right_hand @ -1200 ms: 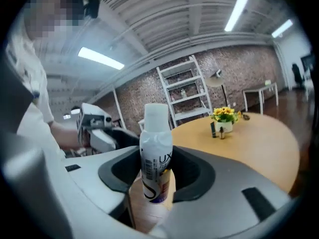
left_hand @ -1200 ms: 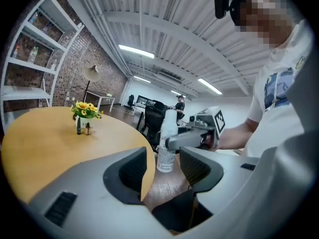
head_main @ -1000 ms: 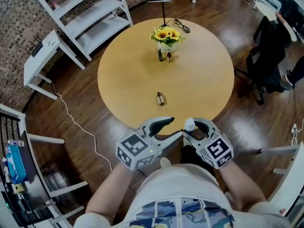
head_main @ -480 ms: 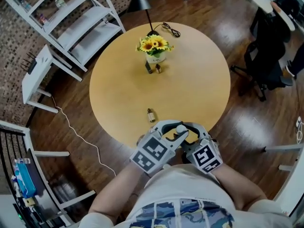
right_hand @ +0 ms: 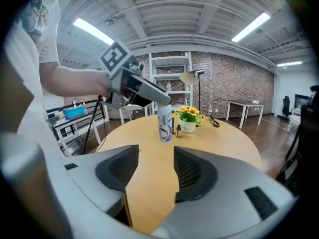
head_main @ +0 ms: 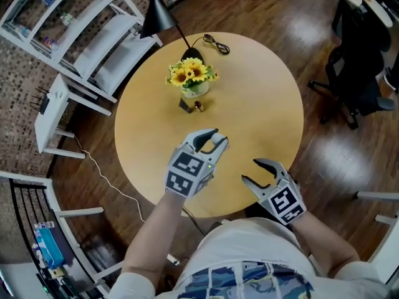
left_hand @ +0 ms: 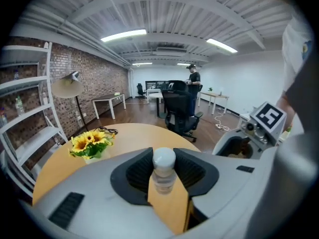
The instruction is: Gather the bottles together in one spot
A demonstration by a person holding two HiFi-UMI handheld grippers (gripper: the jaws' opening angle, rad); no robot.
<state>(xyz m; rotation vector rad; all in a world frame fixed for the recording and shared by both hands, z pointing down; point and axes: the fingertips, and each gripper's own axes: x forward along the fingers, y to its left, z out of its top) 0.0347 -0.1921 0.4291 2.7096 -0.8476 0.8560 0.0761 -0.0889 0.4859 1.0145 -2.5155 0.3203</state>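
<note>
Left hand-held gripper (head_main: 214, 137) had just clamped on the bottle (left_hand: 163, 169), taken over from the other side, and carried it over the table (head_main: 262, 92) toward the small bottles (head_main: 198, 106) beside the flowers (head_main: 190, 76). Right hand-held gripper (head_main: 250, 170) had just opened wide and was empty near the table's edge.

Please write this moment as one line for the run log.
left gripper: just closed on bottle | right gripper: just opened, empty | two small bottles by vase

Three bottles (head_main: 217, 144) (head_main: 198, 105) (head_main: 185, 105), one sunflower pot (head_main: 194, 89), one lamp (head_main: 156, 14), one round table (head_main: 262, 104).
</note>
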